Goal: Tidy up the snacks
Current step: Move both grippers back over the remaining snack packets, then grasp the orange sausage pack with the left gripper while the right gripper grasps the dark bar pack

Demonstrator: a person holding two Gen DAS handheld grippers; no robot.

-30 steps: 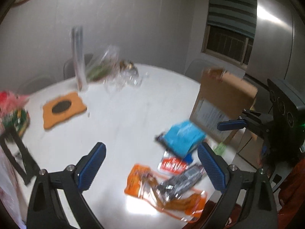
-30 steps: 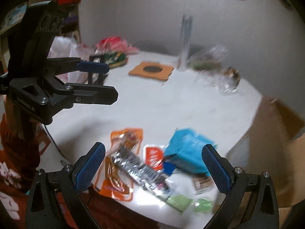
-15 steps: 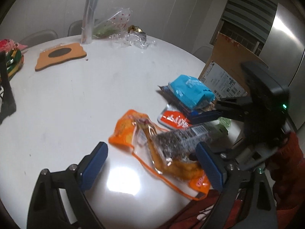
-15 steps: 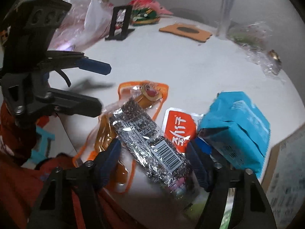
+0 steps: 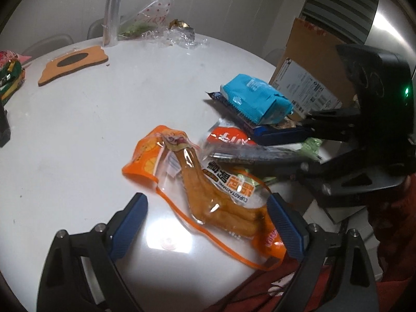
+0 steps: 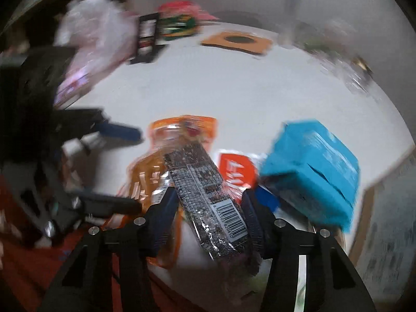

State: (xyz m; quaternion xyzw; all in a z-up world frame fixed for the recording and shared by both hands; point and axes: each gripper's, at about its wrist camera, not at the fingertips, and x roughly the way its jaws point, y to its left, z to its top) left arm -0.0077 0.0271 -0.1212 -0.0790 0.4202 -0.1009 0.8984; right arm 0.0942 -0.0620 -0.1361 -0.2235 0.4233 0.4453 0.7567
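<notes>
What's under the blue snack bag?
The blue snack bag rests on a dark blue packet, whose serrated edge sticks out beneath it. Next to that lies a red-orange sachet. Whatever else sits beneath the bag is covered.

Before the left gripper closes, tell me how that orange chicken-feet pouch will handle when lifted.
The orange pouch looks thin and glossy, so probably slippery. It lies flat with wrinkled clear film, so it likely flops. The left gripper is open around its near end; the far end may sag.
</notes>
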